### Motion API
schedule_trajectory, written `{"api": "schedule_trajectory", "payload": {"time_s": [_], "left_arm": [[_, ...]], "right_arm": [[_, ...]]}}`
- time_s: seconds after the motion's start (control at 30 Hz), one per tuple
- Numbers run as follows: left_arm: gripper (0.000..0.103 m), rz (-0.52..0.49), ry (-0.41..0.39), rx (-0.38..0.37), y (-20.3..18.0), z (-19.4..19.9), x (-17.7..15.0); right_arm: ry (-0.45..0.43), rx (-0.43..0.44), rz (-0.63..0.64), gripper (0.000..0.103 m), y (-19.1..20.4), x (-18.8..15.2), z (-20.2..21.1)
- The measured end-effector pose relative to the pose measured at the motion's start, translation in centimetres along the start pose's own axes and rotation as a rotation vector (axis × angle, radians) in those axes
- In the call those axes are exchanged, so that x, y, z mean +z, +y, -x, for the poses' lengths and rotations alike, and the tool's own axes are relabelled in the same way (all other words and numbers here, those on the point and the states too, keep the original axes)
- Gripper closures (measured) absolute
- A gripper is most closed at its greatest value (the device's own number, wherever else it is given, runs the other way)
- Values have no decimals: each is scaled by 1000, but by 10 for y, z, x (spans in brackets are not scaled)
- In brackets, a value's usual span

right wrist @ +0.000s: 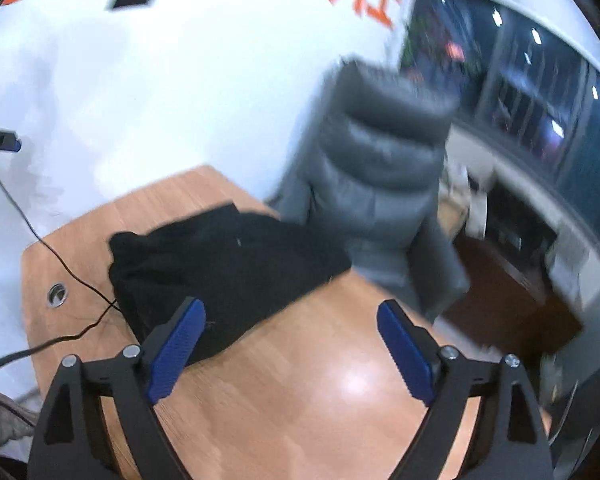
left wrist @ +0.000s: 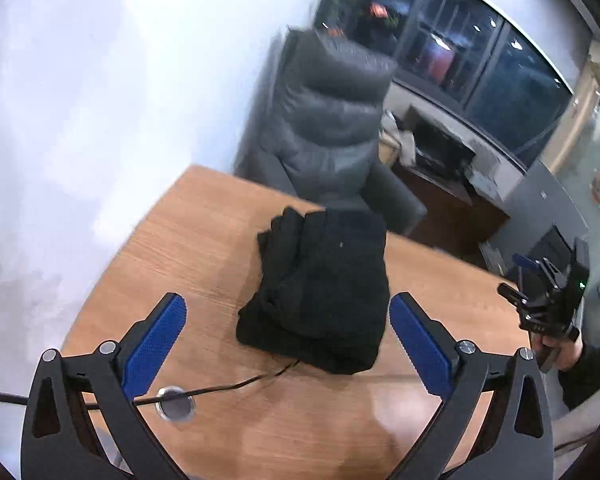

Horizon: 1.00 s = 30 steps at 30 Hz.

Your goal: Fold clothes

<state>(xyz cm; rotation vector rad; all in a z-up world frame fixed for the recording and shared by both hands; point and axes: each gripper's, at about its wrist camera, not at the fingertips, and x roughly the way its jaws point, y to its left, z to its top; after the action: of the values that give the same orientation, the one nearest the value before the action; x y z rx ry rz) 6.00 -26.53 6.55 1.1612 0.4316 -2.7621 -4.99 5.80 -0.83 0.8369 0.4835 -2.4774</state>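
Observation:
A black garment (left wrist: 323,288) lies folded into a compact bundle on the wooden table (left wrist: 204,248). It also shows in the right wrist view (right wrist: 228,268), near the table's far edge. My left gripper (left wrist: 288,312) is open and empty, held above the table just in front of the bundle. My right gripper (right wrist: 290,316) is open and empty, above the table to the right of the garment; its left pad (right wrist: 176,352) overlaps the cloth's near edge in view. The right gripper also appears in the left wrist view (left wrist: 543,292), held off the table's right side.
A grey padded armchair (left wrist: 331,120) stands behind the table's far edge. A thin black cable (left wrist: 228,386) runs across the table past a round metal grommet (left wrist: 176,402) and under the garment. White wall on the left, dark windows at the right.

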Motion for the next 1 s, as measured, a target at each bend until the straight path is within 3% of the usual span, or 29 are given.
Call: {"api": "schedule_trajectory", "payload": {"time_s": [0.23, 0.33, 0.43, 0.63, 0.87, 1.0], "left_arm": [[0, -6, -108, 173, -77, 62, -29], [0, 46, -105, 231, -109, 45, -51], [0, 99, -114, 265, -125, 33, -69], [0, 175, -89, 409, -147, -16, -101], [0, 172, -21, 485, -145, -62, -103], [0, 183, -7, 471, -135, -80, -96]], "right_arm": [[-87, 5, -8, 11, -39, 13, 75], [-98, 40, -23, 8, -43, 7, 83], [-104, 105, -67, 5, -27, -7, 74], [-13, 76, -103, 4, 28, -31, 21], [94, -8, -38, 4, 69, -32, -42], [140, -21, -57, 4, 71, -29, -66]]}}
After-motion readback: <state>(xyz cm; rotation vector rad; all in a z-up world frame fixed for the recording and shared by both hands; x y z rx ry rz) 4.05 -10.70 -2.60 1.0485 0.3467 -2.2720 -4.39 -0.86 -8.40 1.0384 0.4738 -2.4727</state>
